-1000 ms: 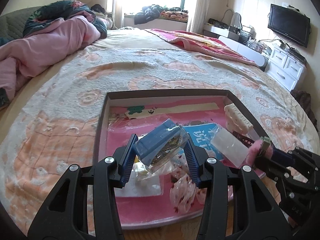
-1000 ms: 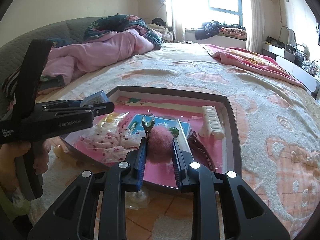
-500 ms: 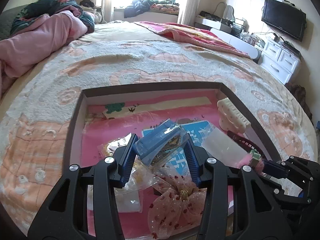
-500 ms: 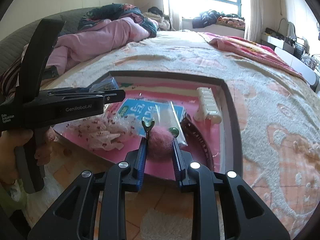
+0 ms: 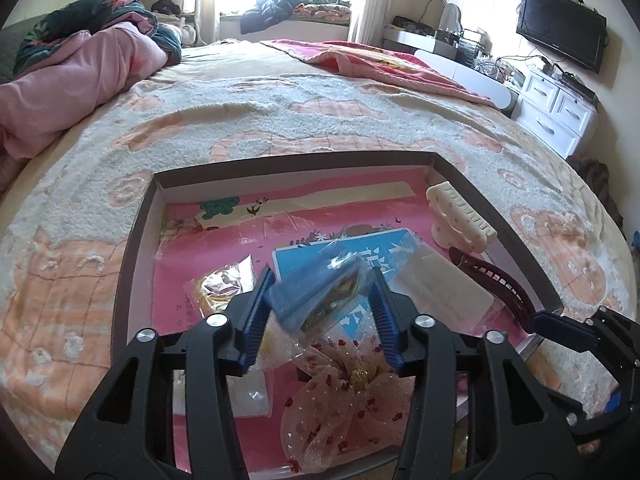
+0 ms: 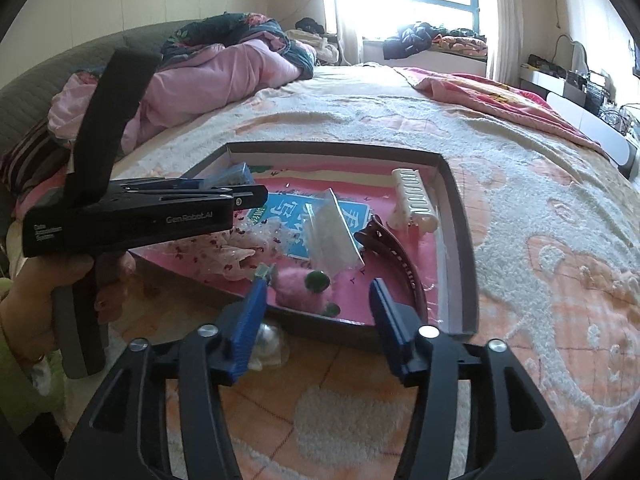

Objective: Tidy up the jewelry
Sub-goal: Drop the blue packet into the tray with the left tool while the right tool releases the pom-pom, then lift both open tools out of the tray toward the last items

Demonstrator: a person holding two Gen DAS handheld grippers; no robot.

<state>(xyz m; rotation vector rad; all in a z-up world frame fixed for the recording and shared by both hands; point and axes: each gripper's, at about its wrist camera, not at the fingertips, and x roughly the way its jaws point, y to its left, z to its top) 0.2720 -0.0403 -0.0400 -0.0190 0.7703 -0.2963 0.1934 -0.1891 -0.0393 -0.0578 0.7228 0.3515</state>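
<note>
On a bed, a tray (image 5: 132,264) holds hair things. The right claw (image 6: 316,312) is opening, empty — a pink pompom clip (image 6: 298,286) lies in the tray. The left claw (image 5: 320,300), also opening, holds a blue packet (image 5: 316,290).

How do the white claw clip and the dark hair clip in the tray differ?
The white claw clip is cream, chunky, with short upright teeth; the dark hair clip is maroon, slim, long and curved. The claw clip sits toward the tray's far right corner; the dark clip lies nearer the camera. Both lie loose along the right wall.
</note>
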